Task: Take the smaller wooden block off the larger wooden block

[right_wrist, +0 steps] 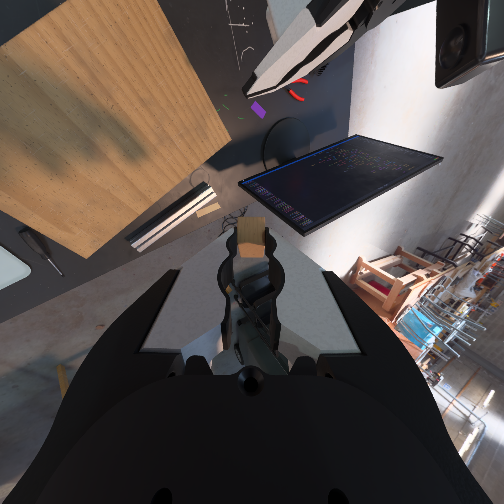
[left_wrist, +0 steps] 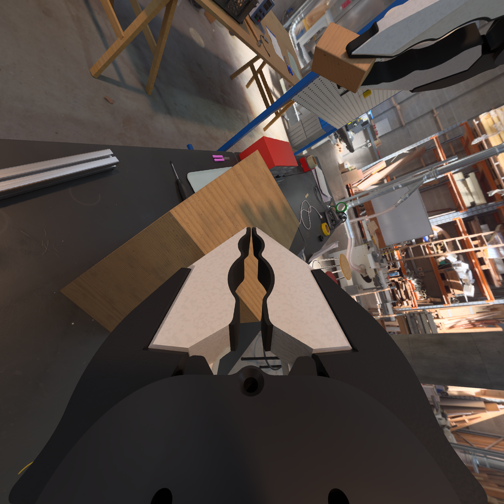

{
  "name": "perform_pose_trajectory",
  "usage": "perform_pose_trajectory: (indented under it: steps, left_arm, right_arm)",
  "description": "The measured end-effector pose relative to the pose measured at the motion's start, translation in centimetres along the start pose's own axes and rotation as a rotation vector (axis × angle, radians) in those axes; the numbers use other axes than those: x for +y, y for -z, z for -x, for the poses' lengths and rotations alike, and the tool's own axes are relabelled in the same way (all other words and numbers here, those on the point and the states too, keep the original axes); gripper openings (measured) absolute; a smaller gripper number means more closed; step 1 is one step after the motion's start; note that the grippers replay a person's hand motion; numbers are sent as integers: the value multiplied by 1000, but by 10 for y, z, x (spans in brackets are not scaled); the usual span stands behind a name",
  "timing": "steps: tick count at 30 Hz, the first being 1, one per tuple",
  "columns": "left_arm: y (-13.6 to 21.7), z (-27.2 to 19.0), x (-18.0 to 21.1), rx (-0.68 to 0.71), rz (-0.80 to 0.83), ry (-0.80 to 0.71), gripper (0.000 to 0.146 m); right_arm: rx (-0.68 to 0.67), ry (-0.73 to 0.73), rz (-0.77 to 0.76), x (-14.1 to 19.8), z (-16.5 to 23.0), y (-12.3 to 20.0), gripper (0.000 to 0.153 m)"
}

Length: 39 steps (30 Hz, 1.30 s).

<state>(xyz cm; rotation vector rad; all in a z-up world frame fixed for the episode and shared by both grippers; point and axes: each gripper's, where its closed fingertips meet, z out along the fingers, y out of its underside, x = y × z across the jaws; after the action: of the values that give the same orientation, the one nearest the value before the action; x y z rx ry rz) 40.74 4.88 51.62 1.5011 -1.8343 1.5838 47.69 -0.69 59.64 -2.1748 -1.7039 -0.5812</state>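
Observation:
The larger wooden block [left_wrist: 218, 218] lies on the dark table; it also fills the upper left of the right wrist view [right_wrist: 95, 122]. My left gripper [left_wrist: 251, 230] is shut and empty, its tips just over the block's top. My right gripper [right_wrist: 251, 231] is shut on the smaller wooden block [right_wrist: 251, 236] and holds it in the air, clear of the larger block. In the left wrist view the smaller block [left_wrist: 338, 57] hangs high at the upper right between the right gripper's fingers [left_wrist: 362, 41]. The left gripper also shows in the right wrist view [right_wrist: 246, 92].
An aluminium rail [left_wrist: 54, 169] lies on the table [left_wrist: 81, 231]. A screwdriver [left_wrist: 178, 182], a pale tray [left_wrist: 204, 177] and a red box [left_wrist: 270, 152] sit behind the large block. A monitor [right_wrist: 341, 182], red pliers [right_wrist: 296, 94] and a purple card [right_wrist: 257, 109] are nearby.

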Motion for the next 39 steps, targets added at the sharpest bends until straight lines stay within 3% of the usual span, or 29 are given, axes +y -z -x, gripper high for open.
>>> perform_pose_trajectory:
  steps: [20, 39]
  left_arm:
    - [0, 0, -1, -7, -3, -3, 1]
    - [1, 3, -4, 30, -38, 63, 1]
  right_arm:
    - [-19, 46, 7, -6, 2, 0, 19]
    - [62, 43, 26, -4, -1, 10, 19]
